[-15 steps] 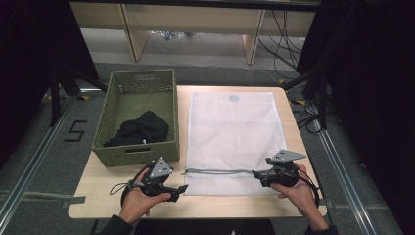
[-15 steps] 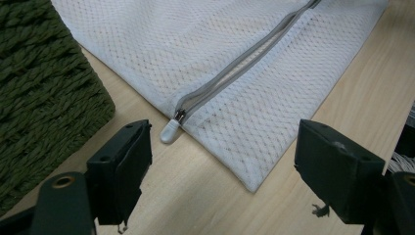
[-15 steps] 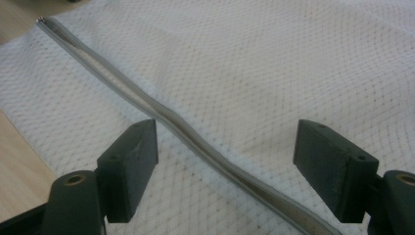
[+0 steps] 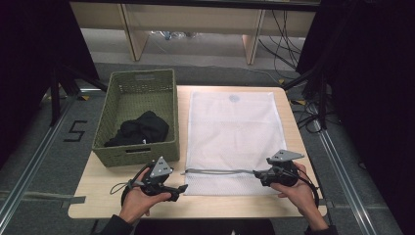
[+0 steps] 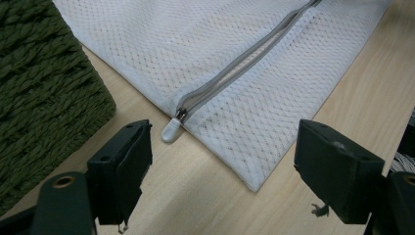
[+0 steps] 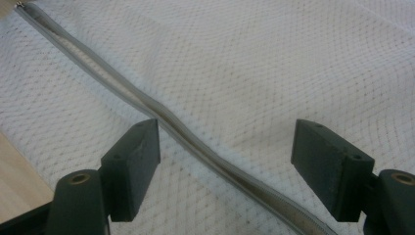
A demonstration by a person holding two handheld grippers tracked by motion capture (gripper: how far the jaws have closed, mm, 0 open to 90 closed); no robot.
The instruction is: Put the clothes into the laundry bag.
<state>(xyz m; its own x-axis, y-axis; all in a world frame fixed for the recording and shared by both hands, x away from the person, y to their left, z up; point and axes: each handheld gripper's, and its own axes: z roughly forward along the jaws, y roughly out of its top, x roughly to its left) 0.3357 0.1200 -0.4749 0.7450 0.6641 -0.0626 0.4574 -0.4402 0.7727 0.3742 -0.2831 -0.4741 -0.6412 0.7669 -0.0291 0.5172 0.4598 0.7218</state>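
A white mesh laundry bag [image 4: 230, 132] lies flat on the wooden table [image 4: 98, 196]; a grey zipper [image 4: 220, 171] runs across it near the front edge. The zipper's white pull tab [image 5: 171, 131] sits at the bag's left corner. My left gripper [image 4: 182, 190] is open just left of that corner, the pull tab a little ahead of its jaws [image 5: 222, 171]. My right gripper [image 4: 258, 175] is open over the bag's right part, its jaws either side of the zipper [image 6: 195, 142]. A black garment [image 4: 139, 129] lies in the green woven basket [image 4: 166, 98].
The green basket [image 5: 44, 83] stands close to the left of the left gripper. Bare tabletop shows in front of the bag and along its right side. The table's edges lie near both hands; cables hang at the far right.
Both grippers sit about where they were half a second ago; no visible change in the bag or basket.
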